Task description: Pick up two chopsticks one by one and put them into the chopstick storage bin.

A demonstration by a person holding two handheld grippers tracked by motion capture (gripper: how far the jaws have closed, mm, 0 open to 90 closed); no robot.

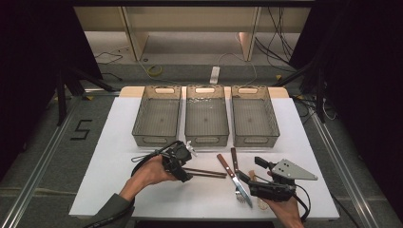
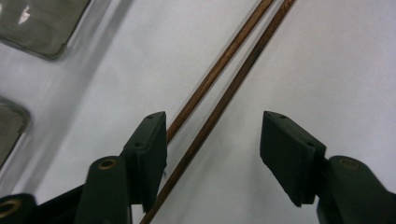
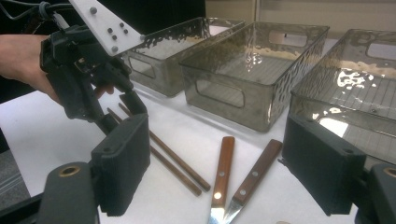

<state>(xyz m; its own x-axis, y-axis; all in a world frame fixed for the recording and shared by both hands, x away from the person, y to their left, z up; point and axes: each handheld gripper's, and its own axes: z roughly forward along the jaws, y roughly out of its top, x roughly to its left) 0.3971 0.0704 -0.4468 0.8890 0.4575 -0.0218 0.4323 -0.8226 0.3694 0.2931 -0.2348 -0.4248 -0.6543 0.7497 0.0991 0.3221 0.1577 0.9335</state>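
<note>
Left gripper view: two chopsticks [image 2: 219, 79] are seen lying between the spread jaws of the left gripper [image 2: 212, 154], unpinched, on the table [image 2: 327, 60] near the bins [image 1: 204, 116]. Right gripper [image 3: 219, 172] is held spread, empty.

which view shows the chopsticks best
The left gripper view: the two brown chopsticks run close up, between the open left gripper. The right gripper view shows them farther off; the high view shows them small beside the knife.
</note>
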